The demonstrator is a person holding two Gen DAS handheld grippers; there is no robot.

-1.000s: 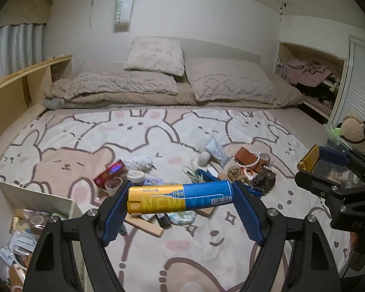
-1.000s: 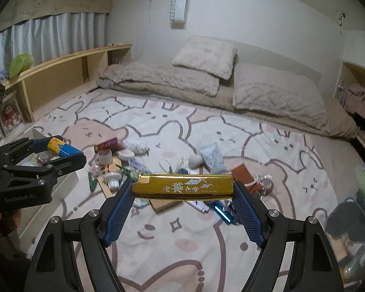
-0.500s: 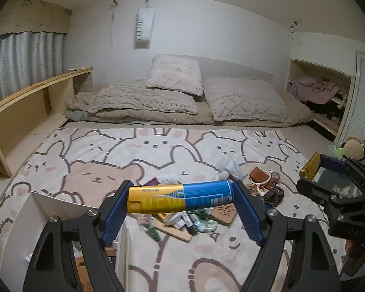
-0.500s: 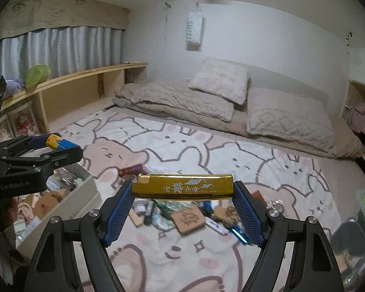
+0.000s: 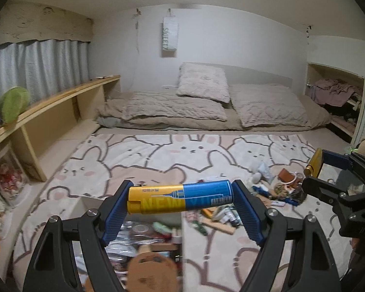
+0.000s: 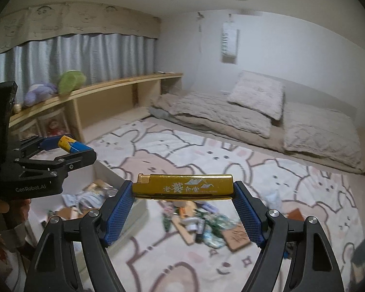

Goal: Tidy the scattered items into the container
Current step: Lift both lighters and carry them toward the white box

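Clamping a blue-yellow lighter point(image 5: 180, 196) and a gold lighter point(image 6: 182, 186), both hand-held grippers hover beside the white box point(image 6: 114, 172) and floor clutter point(image 6: 202, 221).

Two lighters point(image 5: 180, 199) point(image 6: 182, 187) (one per gripper), one box point(image 6: 114, 174), two pillows point(image 5: 203, 82).

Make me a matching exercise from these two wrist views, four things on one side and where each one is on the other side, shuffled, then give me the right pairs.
Things:
1. yellow and blue lighter
2. gold lighter
3. green plush toy
4. wooden tag

Places:
A. on the wooden shelf by the curtain
B. clamped end to end in the right gripper
C. lying on the bunny blanket among the scattered items
D. clamped end to end in the left gripper

Pairs: 1-D, 2-B, 3-A, 4-C
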